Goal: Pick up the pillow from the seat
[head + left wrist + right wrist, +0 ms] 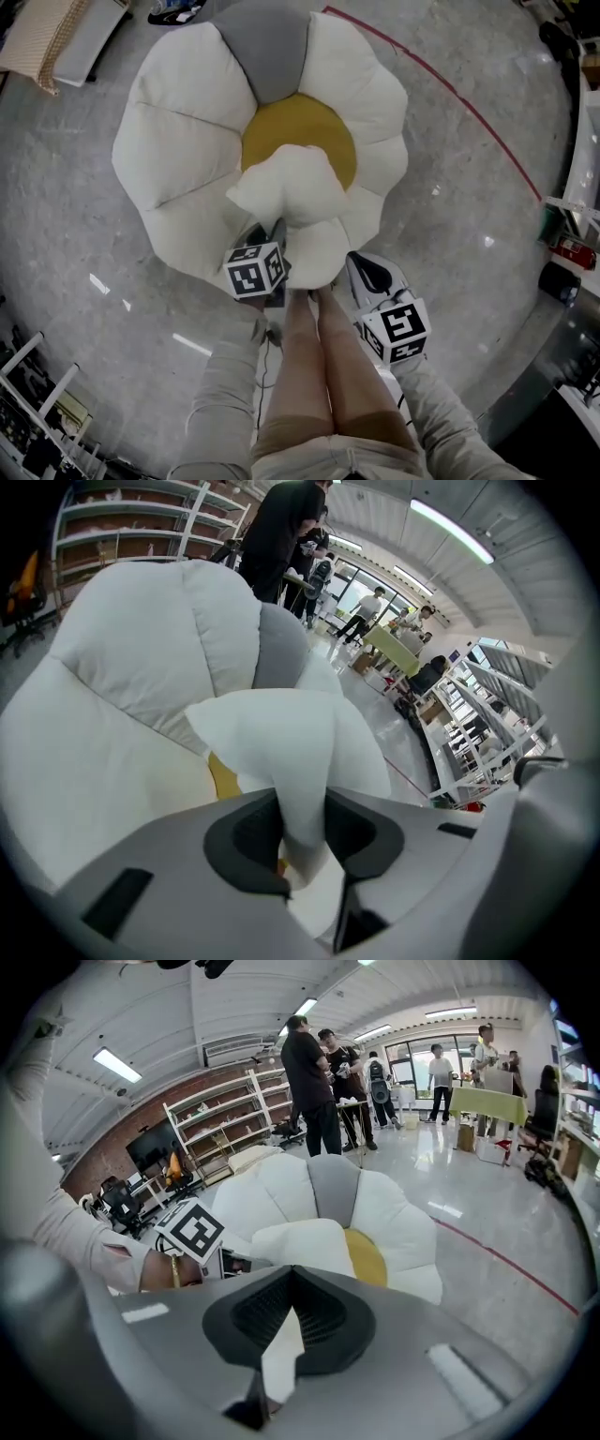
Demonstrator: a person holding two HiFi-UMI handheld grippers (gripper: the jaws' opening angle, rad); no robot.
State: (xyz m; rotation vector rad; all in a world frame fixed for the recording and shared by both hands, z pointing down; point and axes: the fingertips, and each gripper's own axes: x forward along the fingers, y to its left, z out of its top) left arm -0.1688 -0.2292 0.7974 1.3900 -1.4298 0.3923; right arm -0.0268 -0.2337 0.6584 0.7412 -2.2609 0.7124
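A white pillow (291,187) hangs just above the yellow centre (328,131) of a flower-shaped seat (178,141) with white petals and one grey petal. My left gripper (275,228) is shut on the pillow's near corner; in the left gripper view the cloth (281,742) is pinched between both pads (253,832), at my left gripper (302,832). My right gripper (361,267) hovers by the seat's front petal, to the right of the pillow, and holds nothing. In the right gripper view my right gripper (291,1283) has its jaws closed tip to tip, with the pillow (300,1241) beyond them.
The person's legs (319,375) stand close to the seat's front edge. A red line (469,103) crosses the shiny floor at right. Shelving (28,403) stands at lower left, folded cloth (66,37) at upper left. Several people (314,1082) stand beyond the seat.
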